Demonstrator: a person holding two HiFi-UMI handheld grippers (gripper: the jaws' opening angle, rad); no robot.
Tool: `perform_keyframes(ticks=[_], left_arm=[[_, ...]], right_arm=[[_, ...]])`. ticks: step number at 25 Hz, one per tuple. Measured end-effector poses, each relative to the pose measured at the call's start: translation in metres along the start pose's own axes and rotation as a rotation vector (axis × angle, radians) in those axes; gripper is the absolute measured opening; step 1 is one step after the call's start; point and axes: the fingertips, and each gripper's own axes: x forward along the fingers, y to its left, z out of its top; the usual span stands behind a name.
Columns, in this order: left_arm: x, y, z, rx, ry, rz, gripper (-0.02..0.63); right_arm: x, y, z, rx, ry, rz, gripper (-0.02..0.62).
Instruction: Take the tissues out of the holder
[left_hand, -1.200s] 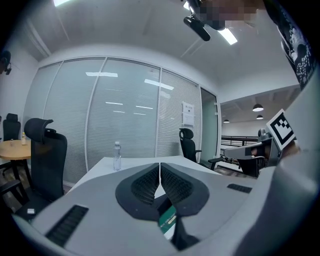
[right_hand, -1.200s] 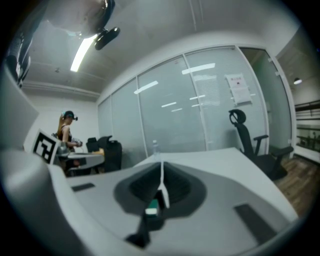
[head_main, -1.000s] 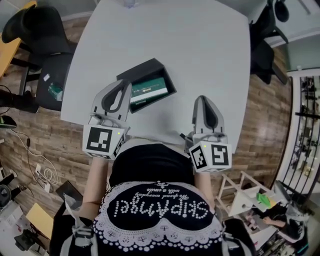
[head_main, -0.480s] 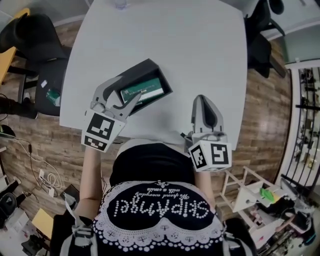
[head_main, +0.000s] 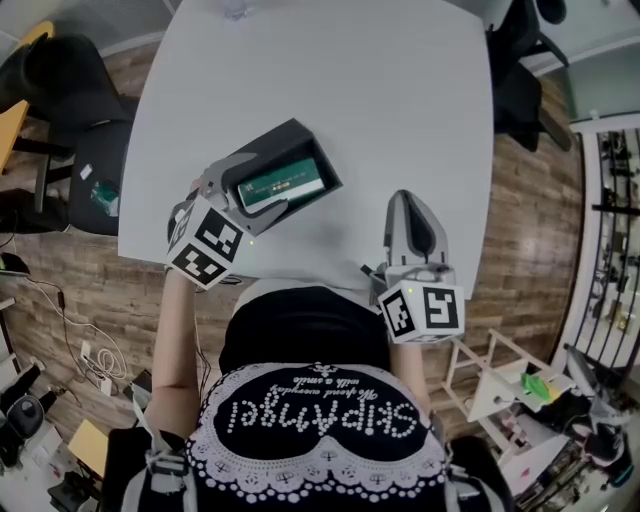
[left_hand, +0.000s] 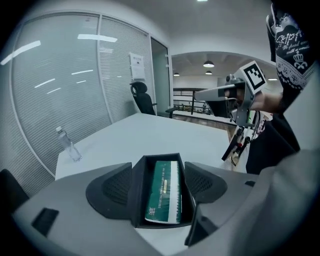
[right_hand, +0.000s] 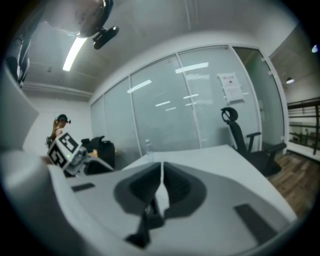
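A black open-top holder (head_main: 291, 137) lies on the white table (head_main: 400, 100) with a green tissue pack (head_main: 283, 183) inside it. In the left gripper view the holder (left_hand: 138, 200) and the pack (left_hand: 164, 192) sit between my jaws. My left gripper (head_main: 262, 185) (left_hand: 159, 185) tilts down over the holder's near end. Its jaws have just been opening and now stand wide on either side of the holder, not pressing on it. My right gripper (head_main: 405, 202) (right_hand: 161, 185) hovers level near the table's front edge, shut and empty.
A clear water bottle (left_hand: 67, 145) stands at the table's far edge. Black office chairs (head_main: 60, 70) (left_hand: 145, 100) stand beside the table, and glass walls lie behind. A white rack (head_main: 490, 390) is on the floor at the right. The table's front edge is close to my body.
My left gripper has dropped and tipped down toward the holder. Its jaws went from shut to wide open and now straddle the holder's near end. The right gripper has stayed still.
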Motion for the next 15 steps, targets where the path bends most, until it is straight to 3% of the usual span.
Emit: perform_keyframes(ticks=[15], left_arm=[[0.048,-0.018,-0.033,0.191,0.187,-0.153,0.347]], right_arm=[[0.005,-0.01,-0.009,0.018,0.029,-0.022,0.035]])
